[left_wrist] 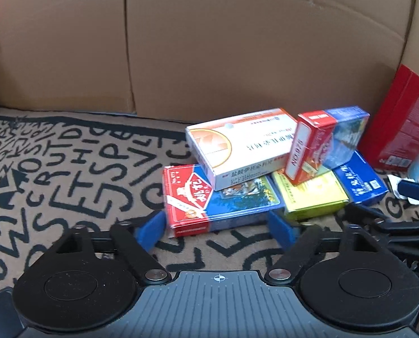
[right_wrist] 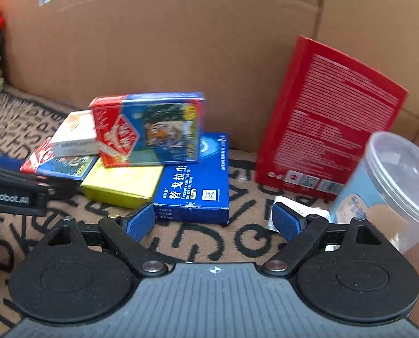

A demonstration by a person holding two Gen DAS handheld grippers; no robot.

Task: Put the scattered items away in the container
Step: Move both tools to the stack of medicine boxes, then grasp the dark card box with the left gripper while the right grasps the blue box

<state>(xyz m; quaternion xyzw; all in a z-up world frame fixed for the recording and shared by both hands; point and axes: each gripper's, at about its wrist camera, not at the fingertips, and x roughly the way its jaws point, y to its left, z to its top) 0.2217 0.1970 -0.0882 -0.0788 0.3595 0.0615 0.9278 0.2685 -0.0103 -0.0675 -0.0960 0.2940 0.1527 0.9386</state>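
A: Scattered items, entry one: playing-card pack (left_wrist: pixel 209 200), red and blue, lying flat on the letter-print rug (left_wrist: pixel 68 174). Nearest to the left gripper (left_wrist: pixel 216 228), whose blue pads straddle its near end; jaws released, nothing pressed.

B: Handling?

A: Judged light, stiff, film-wrapped and likely slippery. It bears a white medicine box (left_wrist: pixel 237 143), so take the long edges and expect the load above to slide.

B: Entry two?

A: Blue tablet box (right_wrist: pixel 194 186), flat on the rug, just ahead of the right gripper (right_wrist: pixel 213 221). Jaws released, empty. Thin card, light, crushable; grip across the short width.

B: Behind those?

A: Yellow box (right_wrist: pixel 122 183) under a second card pack (right_wrist: pixel 150 129), which sits tilted atop the pile. Right of it, a tall red box (right_wrist: pixel 330 118) leaning on the cardboard wall (right_wrist: pixel 153 42). A clear lidded cup (right_wrist: pixel 389 180) stands near the right finger (right_wrist: pixel 286 222); a thin plastic wall, so probably easy to dent.

B: Container?

A: Presumably the cardboard carton behind; the opening is not shown.
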